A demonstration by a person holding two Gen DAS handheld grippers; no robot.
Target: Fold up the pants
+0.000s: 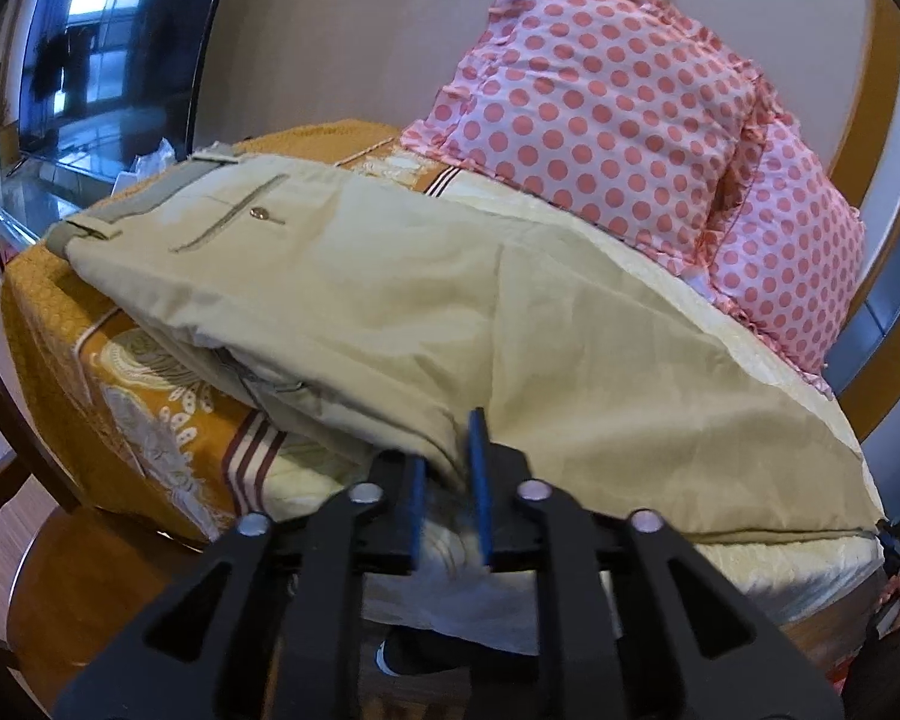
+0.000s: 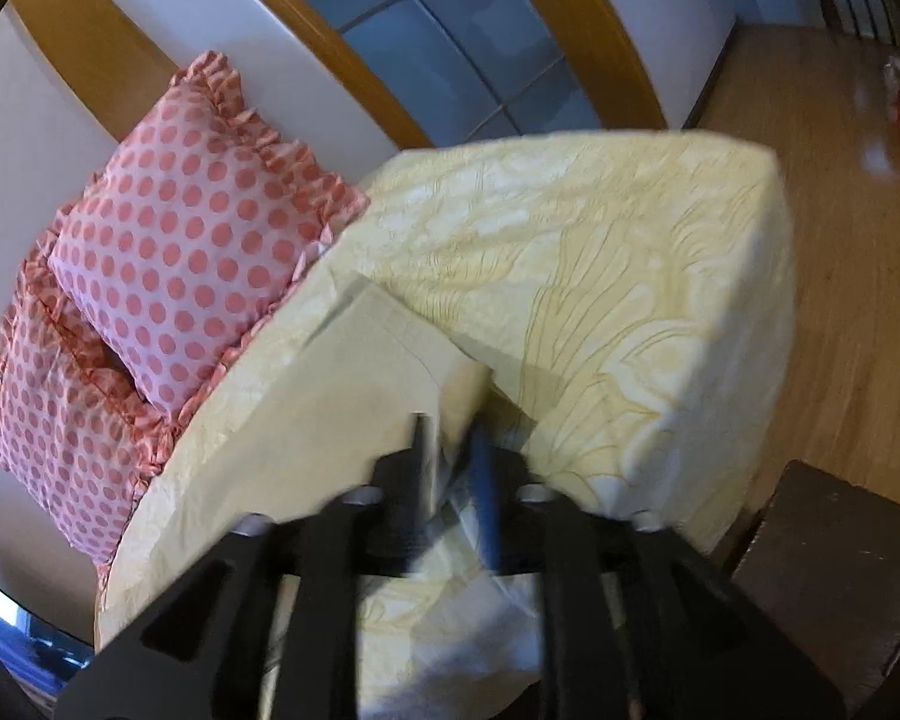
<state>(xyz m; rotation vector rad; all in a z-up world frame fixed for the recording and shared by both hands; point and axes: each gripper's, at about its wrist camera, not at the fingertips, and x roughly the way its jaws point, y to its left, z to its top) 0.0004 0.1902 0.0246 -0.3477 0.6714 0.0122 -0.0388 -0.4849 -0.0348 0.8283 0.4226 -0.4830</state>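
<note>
Beige pants lie across the bed, waistband and buttoned back pocket at the far left, legs running right. My left gripper is shut on the near edge of the pants around mid-leg; cloth sits between the blue pads. In the right wrist view the hem end of the pants is lifted off the bed, and my right gripper is shut on its corner. That view is motion-blurred.
The bed has a pale yellow cover and an orange patterned throw at its left end. Two pink polka-dot pillows lean on the wall. A TV stands left. Wooden floor and dark furniture are right.
</note>
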